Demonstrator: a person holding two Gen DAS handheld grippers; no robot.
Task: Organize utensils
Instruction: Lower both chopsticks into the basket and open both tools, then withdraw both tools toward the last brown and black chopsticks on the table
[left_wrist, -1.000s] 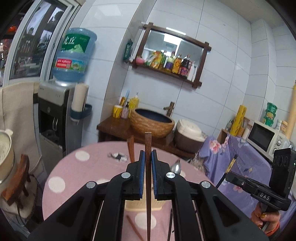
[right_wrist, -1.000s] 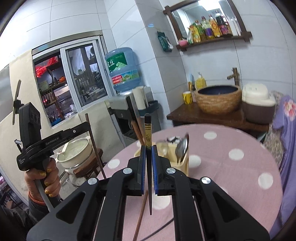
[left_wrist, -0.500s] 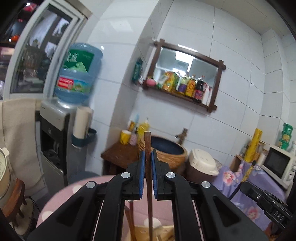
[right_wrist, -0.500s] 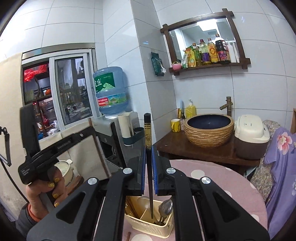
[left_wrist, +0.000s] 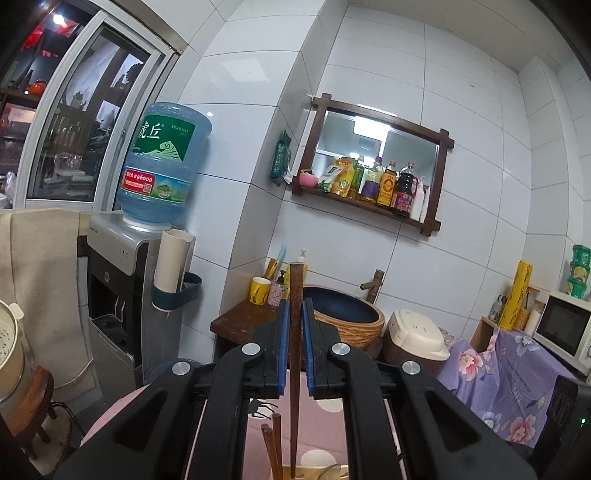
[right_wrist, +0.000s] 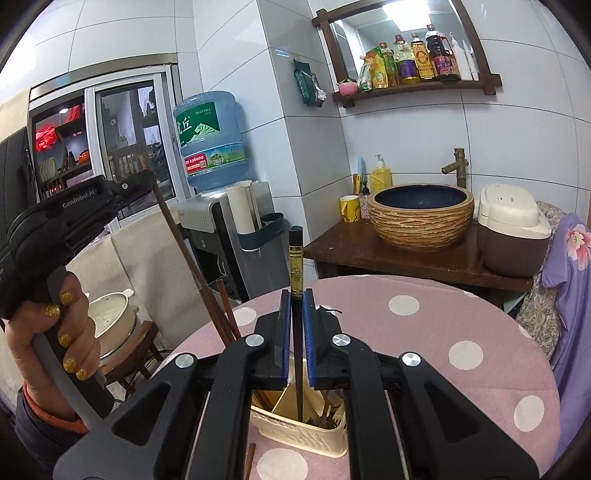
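Note:
My left gripper (left_wrist: 294, 314) is shut on a brown wooden chopstick (left_wrist: 295, 295), held upright with its lower end over the cream utensil holder (left_wrist: 314, 470). Two more brown chopsticks (left_wrist: 271, 443) stand in that holder. My right gripper (right_wrist: 294, 306) is shut on a black chopstick (right_wrist: 295, 266) with a gold band, its tip down inside the cream utensil holder (right_wrist: 295, 432). Spoons (right_wrist: 328, 410) stand in the holder's right part. The left gripper (right_wrist: 146, 181) with its brown chopstick (right_wrist: 188, 258) also shows in the right wrist view.
The holder stands on a round pink table with white dots (right_wrist: 443, 332). A loose brown chopstick (right_wrist: 250, 459) lies on the table by the holder. A water dispenser (left_wrist: 122, 295), a woven basin (right_wrist: 421, 218) and a rice cooker (right_wrist: 513, 229) stand behind.
Both grippers have tilted up and come over the holder. The black chopstick's tip has gone down into the holder. The brown chopstick has come upright above it.

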